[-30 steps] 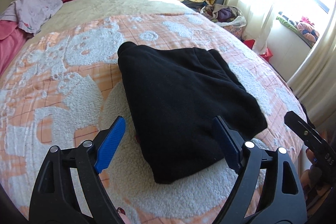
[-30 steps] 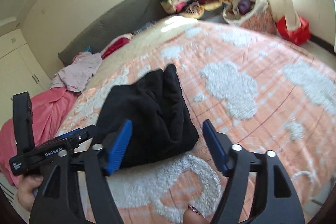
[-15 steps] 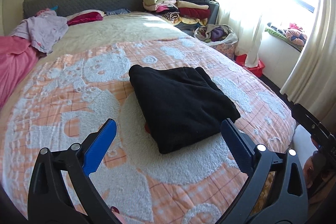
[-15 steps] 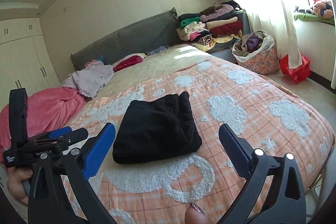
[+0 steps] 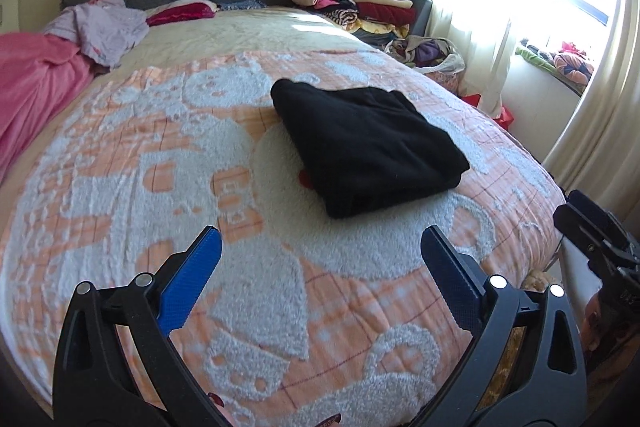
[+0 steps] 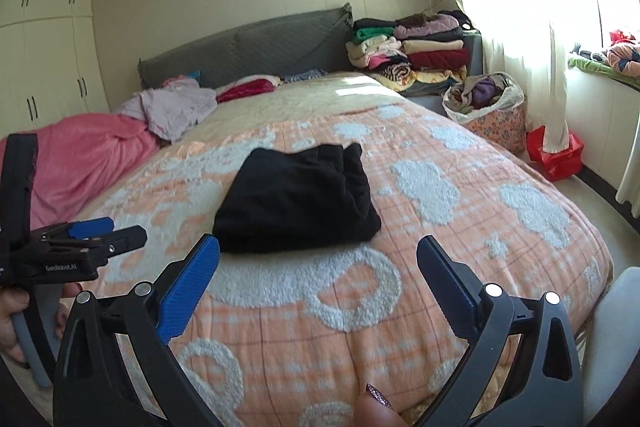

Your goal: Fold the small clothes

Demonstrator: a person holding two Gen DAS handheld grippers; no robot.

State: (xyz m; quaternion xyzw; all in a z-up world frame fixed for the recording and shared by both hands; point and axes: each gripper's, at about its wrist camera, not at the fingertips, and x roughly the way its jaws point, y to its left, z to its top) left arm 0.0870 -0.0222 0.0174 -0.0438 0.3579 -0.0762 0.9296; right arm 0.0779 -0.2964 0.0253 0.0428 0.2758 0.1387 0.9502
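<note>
A black garment (image 5: 368, 147) lies folded into a compact rectangle on the orange and white bedspread (image 5: 160, 187); the right wrist view shows the same black garment (image 6: 300, 199) mid-bed. My left gripper (image 5: 318, 247) hangs open above the bedspread, well short of the garment, with nothing between its blue pads. My right gripper (image 6: 318, 259) is open too, back near the foot of the bed and empty. The left gripper (image 6: 96, 239) also appears at the left edge of the right wrist view, held by a hand.
A pink blanket (image 6: 80, 151) and a lilac garment (image 6: 172, 107) lie at the bed's left by the grey headboard (image 6: 248, 47). Folded clothes (image 6: 412, 51) are stacked at the back right. A full basket (image 6: 488, 107) and a red box (image 6: 554, 155) sit on the floor by the curtain.
Both grippers have drawn back from the black garment and opened wider; it now lies farther off, free on the bed. The right wrist view has levelled out.
</note>
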